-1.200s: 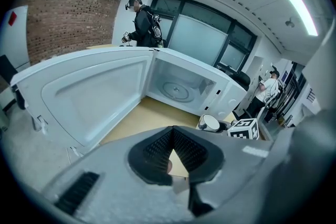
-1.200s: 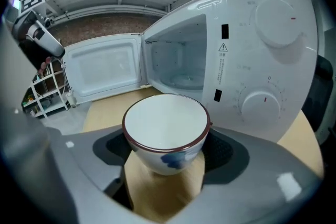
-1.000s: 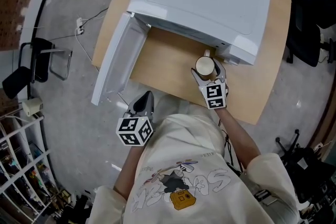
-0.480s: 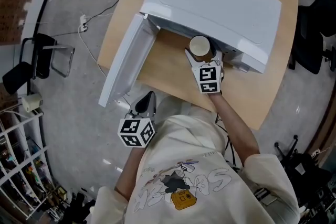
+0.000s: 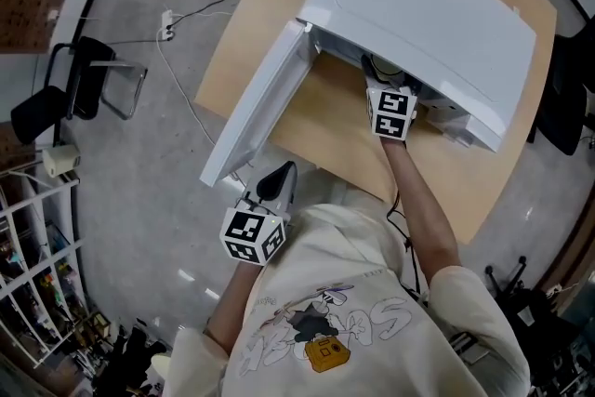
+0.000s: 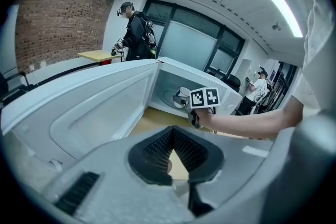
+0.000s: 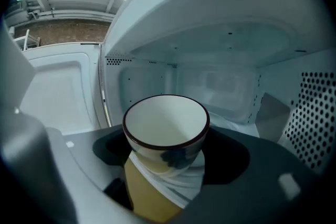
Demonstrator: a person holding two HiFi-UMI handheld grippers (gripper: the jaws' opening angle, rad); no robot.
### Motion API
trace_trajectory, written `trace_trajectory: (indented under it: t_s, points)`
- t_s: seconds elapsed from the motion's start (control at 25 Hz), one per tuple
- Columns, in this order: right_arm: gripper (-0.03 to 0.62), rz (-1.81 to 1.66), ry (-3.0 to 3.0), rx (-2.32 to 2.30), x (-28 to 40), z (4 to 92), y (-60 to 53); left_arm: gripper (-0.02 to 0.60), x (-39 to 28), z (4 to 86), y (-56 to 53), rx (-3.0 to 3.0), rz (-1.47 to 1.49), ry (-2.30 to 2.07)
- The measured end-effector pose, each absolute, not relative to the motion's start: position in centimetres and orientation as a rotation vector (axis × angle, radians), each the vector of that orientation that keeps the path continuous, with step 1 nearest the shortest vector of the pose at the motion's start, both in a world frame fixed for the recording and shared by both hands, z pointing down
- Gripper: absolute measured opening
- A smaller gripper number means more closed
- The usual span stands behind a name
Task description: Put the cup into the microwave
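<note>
A white microwave [image 5: 418, 5] stands on a wooden table [image 5: 321, 112], its door [image 5: 260, 102] swung open to the left. My right gripper [image 5: 384, 84] is shut on the cup [image 5: 377, 66], a white cup with a dark rim, upright at the mouth of the cavity and half hidden under the microwave's top. In the right gripper view the cup [image 7: 165, 123] sits between the dark pads [image 7: 113, 147], with the cavity walls all around. My left gripper [image 5: 276, 184] hangs off the table's near edge, shut on nothing; its view shows the cup [image 6: 182, 96] inside the opening.
The open door [image 6: 79, 107] reaches out past the table's left edge. A black chair [image 5: 84, 84] and a cable [image 5: 177, 60] are on the floor at left, and a shelf [image 5: 37, 265] at lower left. A person [image 6: 134, 34] stands far behind the microwave.
My right gripper has carried the cup from in front of the microwave's right side up and into the cavity opening. The left gripper has shifted only a little.
</note>
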State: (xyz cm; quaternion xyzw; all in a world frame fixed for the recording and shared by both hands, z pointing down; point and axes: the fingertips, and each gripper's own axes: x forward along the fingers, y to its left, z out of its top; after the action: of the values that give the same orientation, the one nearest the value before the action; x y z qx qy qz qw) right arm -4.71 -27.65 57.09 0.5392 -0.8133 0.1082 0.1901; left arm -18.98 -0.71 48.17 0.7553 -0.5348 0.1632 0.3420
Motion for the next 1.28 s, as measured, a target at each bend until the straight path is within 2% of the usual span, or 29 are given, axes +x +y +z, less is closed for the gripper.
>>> trace_trajectory:
  t_s: [0.36, 0.52, 0.72, 0.8, 0.84, 1.0, 1.04, 1.28]
  points:
    - [0.407, 0.37, -2.27, 1.55, -4.2, 58.2, -28.6, 0.006, -19.5, 48.8, -0.4, 1.951, 0.422, -1.359]
    - [0.484, 0.406, -2.287, 1.502, -4.0, 58.2, -27.3, 0.006, -19.9, 49.3, -0.5, 1.903, 0.38, -1.364]
    - [0.474, 0.443, -2.347, 1.432, -4.1, 55.6, -21.9, 0.006, -18.9, 50.0, -1.4, 1.857, 0.325, -1.334]
    - [0.412, 0.422, -2.397, 1.382, -4.5, 53.6, -18.7, 0.006, -17.7, 50.1, -2.1, 1.864, 0.306, -1.298]
    - [0.354, 0.423, -2.421, 1.367, -4.5, 52.5, -17.2, 0.006, -16.9, 50.0, -2.5, 1.879, 0.299, -1.279]
    - [0.04, 0.497, -2.464, 1.353, -3.0, 48.6, -12.0, 0.006, -13.9, 49.1, -4.3, 1.95, 0.266, -1.212]
    - [0.005, 0.511, -2.469, 1.333, -2.7, 47.9, -10.9, 0.006, -13.1, 48.8, -4.7, 1.967, 0.256, -1.196]
    - [0.005, 0.416, -2.465, 1.19, -2.1, 47.0, -7.8, 0.006, -9.0, 47.6, -6.7, 2.094, 0.275, -1.124]
